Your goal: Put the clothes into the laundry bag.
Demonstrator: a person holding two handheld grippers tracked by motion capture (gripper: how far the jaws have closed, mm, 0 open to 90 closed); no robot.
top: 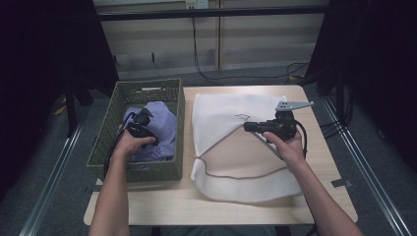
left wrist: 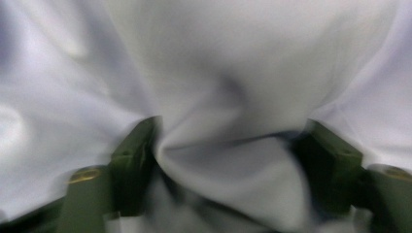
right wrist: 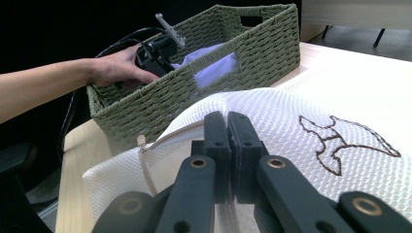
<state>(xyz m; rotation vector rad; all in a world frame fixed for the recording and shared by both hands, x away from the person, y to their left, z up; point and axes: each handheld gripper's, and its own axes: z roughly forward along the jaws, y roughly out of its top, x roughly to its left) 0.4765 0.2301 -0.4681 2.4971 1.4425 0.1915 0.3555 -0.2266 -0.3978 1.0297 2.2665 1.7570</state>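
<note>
We see a woven green basket (top: 109, 129) at 9 o'clock on the counter (top: 324, 162), lilac cloth (top: 164, 129) inside; our left tongs (top: 142, 117) are partly closed around a fold of it. At 3 o'clock our right tongs (right wrist: 227, 127) pinch the white mesh bag (top: 221, 115), its weave plain up close

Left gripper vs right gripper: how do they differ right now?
The left gripper reaches down into the green wicker basket, its jaws apart around a bunched fold of lavender cloth. The right gripper lies level over the table, jaws shut on the edge of the white mesh laundry bag, lifting the opening. Both grippers are at fabric.
</note>
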